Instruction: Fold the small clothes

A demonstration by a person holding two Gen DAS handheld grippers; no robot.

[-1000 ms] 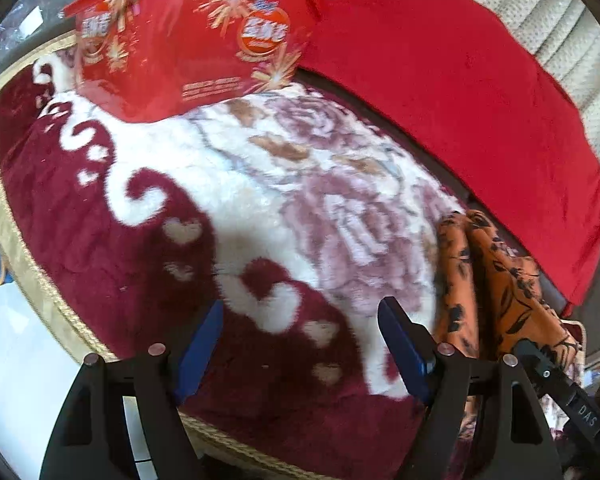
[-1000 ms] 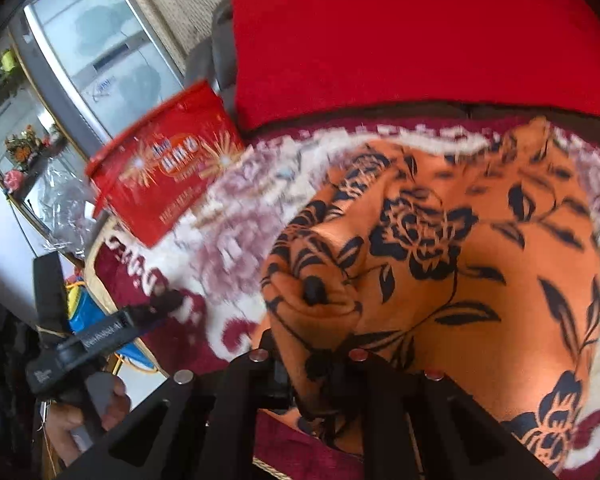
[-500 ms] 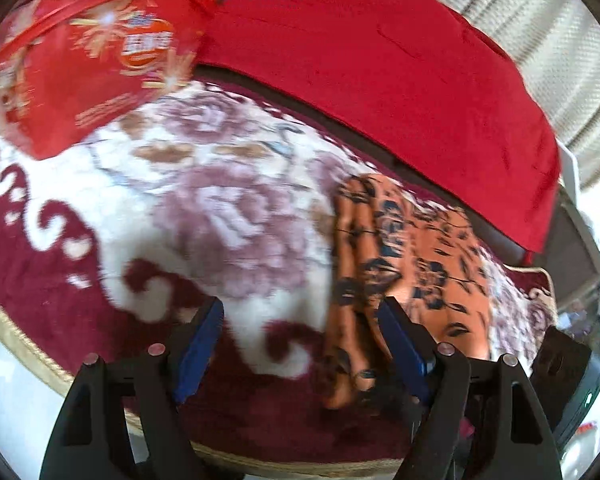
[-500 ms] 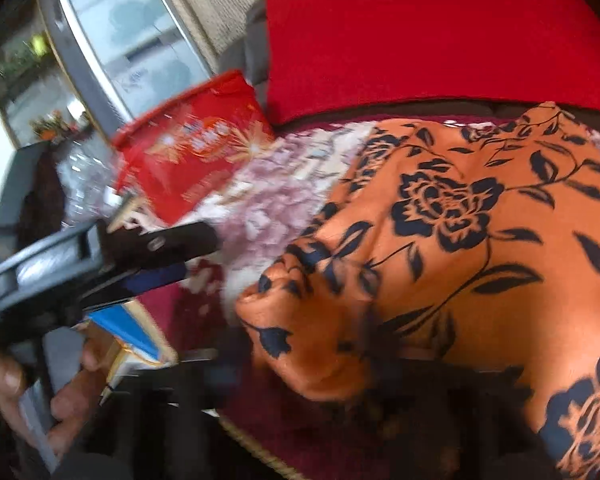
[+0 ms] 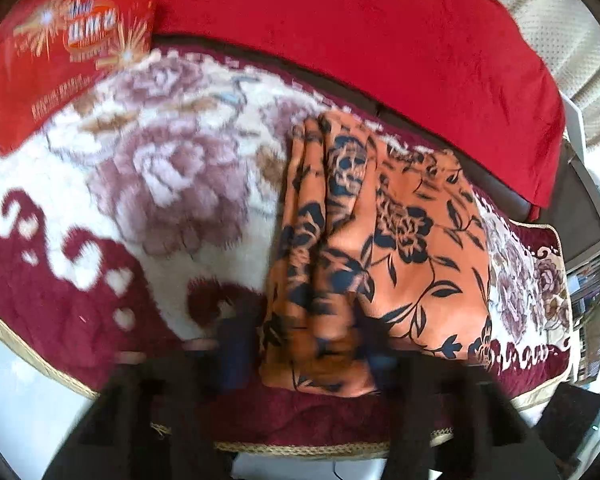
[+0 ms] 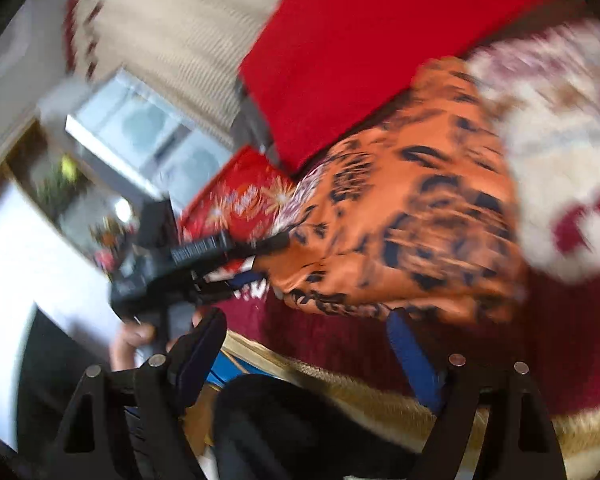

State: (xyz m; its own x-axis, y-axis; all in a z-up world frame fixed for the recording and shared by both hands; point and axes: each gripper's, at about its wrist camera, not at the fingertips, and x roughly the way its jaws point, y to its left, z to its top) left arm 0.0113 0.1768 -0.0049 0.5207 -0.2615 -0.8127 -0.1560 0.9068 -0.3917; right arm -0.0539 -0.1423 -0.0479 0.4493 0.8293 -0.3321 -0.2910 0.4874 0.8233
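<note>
An orange cloth with a black flower print (image 5: pixel 400 240) lies folded on a plush flowered blanket (image 5: pixel 160 180). My left gripper (image 5: pixel 306 344) is blurred at the cloth's near edge. Its jaws are closing, with the bunched folds between them and the pads against the fabric. The right wrist view shows that left gripper (image 6: pixel 264 260) from the side at the near left corner of the cloth (image 6: pixel 420 200). My right gripper (image 6: pixel 304 356) stands open and holds nothing, drawn back over the blanket's (image 6: pixel 560 140) braided edge, just short of the cloth.
A red snack bag (image 5: pixel 60 48) stands on the blanket's far left. A red cushion (image 5: pixel 380 40) runs along the back. A person's hand (image 6: pixel 136 340) holds the left gripper's handle. A glass-fronted cabinet (image 6: pixel 140 136) stands beyond the left end.
My right gripper let go of the cloth, opened and pulled back and rolled. My left gripper swung right to the cloth's near edge and its jaws came in on the folds.
</note>
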